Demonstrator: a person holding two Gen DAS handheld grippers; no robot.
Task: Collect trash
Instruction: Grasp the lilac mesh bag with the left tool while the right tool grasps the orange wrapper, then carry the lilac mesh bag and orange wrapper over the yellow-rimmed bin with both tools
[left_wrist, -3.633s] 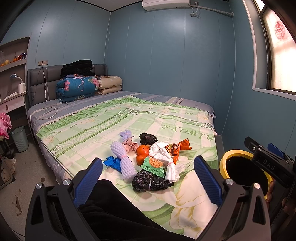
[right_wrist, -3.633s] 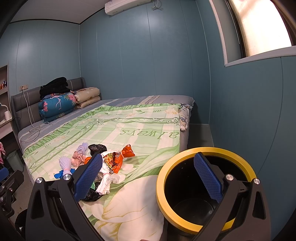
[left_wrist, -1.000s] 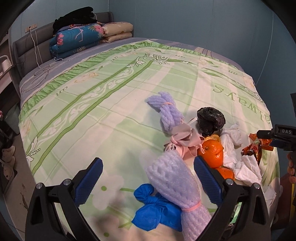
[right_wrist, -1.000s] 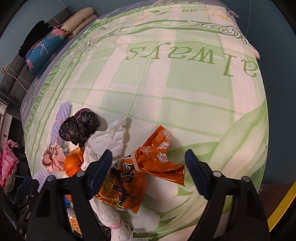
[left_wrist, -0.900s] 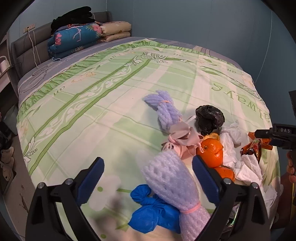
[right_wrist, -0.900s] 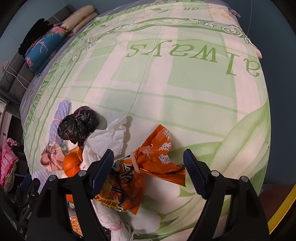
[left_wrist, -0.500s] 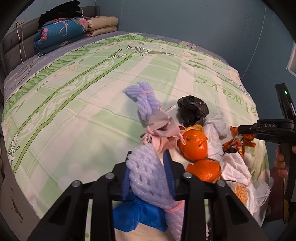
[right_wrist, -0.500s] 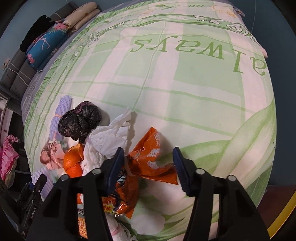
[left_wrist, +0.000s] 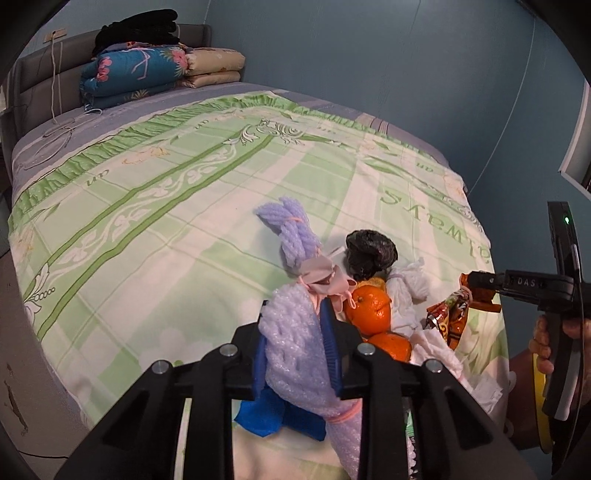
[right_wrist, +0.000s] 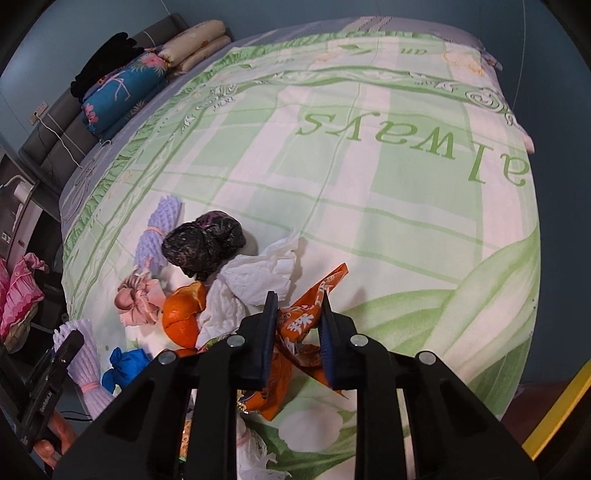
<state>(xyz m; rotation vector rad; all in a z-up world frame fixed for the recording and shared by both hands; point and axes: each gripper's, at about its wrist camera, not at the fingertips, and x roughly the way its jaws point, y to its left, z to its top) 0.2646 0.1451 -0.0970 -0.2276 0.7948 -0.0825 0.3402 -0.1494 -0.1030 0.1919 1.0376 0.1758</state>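
Note:
A pile of trash lies on the green patterned bedspread. My left gripper is shut on a white foam net sleeve at the near edge of the pile. My right gripper is shut on an orange snack wrapper; it also shows in the left wrist view. Around them lie a black plastic bag, oranges, white tissue, a pink cloth scrap, a lilac foam net and a blue bundle.
The yellow rim of a bin shows at the bed's right side. Folded quilts and pillows are stacked at the grey headboard. Blue walls stand close behind and to the right of the bed.
Both grippers moved from above the bin down to the pile, then closed: the left on the foam net sleeve, the right on the orange wrapper.

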